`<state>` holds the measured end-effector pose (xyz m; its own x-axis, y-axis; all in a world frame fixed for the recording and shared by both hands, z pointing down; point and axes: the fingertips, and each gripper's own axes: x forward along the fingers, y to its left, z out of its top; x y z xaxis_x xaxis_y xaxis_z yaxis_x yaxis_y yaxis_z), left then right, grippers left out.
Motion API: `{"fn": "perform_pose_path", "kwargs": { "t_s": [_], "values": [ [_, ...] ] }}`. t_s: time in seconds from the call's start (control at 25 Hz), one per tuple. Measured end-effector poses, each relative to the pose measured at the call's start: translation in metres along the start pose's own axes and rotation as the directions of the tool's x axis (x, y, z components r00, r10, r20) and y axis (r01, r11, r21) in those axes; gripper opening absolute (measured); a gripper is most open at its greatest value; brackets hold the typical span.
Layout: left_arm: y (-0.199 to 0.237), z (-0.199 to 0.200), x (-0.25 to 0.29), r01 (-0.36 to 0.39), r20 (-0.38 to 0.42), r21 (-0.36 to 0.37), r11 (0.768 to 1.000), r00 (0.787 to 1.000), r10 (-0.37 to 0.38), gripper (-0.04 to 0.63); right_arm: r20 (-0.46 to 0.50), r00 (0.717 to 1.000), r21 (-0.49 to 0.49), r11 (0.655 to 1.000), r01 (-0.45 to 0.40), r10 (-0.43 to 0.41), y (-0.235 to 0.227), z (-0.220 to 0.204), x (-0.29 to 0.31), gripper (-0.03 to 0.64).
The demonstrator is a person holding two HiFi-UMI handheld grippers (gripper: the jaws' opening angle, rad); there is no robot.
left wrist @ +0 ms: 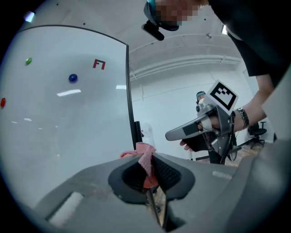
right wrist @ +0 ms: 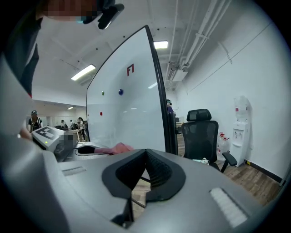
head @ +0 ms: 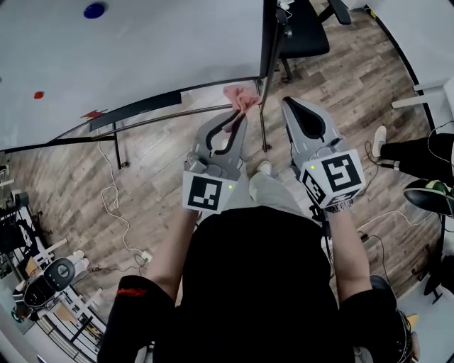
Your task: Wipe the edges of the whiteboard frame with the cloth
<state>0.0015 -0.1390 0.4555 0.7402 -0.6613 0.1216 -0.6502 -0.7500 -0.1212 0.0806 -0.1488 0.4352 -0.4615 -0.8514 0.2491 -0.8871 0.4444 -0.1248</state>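
My left gripper (left wrist: 148,158) is pinched tight on the pink cloth (left wrist: 144,152), which bunches up out of the closed jaws. The cloth sits just beside the whiteboard's dark frame (left wrist: 132,104), low on its right-hand edge, though I cannot tell whether it touches. From the head view the same cloth (head: 241,98) lies at the whiteboard's (head: 142,49) lower right corner. My right gripper (right wrist: 145,154) has its jaws pressed together with nothing between them, and it hangs just to the right of that frame edge, apart from the left gripper. On the whiteboard's face I see a blue magnet (head: 94,10) and a red magnet (head: 38,95). A black office chair (right wrist: 200,132) stands past the whiteboard's right edge on the wooden floor (head: 142,191).
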Motion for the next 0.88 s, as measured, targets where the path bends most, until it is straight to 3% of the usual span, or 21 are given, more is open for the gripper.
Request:
{"fn": "perform_pose_path", "kwargs": {
  "t_s": [0.36,0.56,0.68,0.8,0.88],
  "values": [
    [0.025,0.041,-0.043,-0.129,0.042,-0.062,0.990,0.990,0.131,0.028,0.129,0.991,-0.055,0.998,-0.030,0.037,0.031,0.048,-0.025,0.002],
    [0.021,0.073,-0.062,-0.164,0.120,0.000,0.986,0.979,0.163,0.028,0.192,0.981,-0.068,0.997,-0.025,0.038,0.039,0.065,-0.048,0.002],
    [0.017,0.078,-0.070,-0.180,0.121,-0.012,0.984,0.976,0.180,0.028,0.221,0.975,-0.073,0.997,-0.017,0.033,0.040,0.075,-0.058,0.002],
    [0.015,0.083,-0.072,-0.180,0.130,0.035,0.983,0.976,0.175,0.028,0.241,0.970,-0.083,0.996,-0.017,0.036,0.042,0.082,-0.061,0.002],
    [0.014,0.086,-0.074,-0.189,0.138,0.028,0.982,0.973,0.183,0.028,0.253,0.967,-0.086,0.996,-0.017,0.039,0.043,0.085,-0.063,0.002]
  ]
}}
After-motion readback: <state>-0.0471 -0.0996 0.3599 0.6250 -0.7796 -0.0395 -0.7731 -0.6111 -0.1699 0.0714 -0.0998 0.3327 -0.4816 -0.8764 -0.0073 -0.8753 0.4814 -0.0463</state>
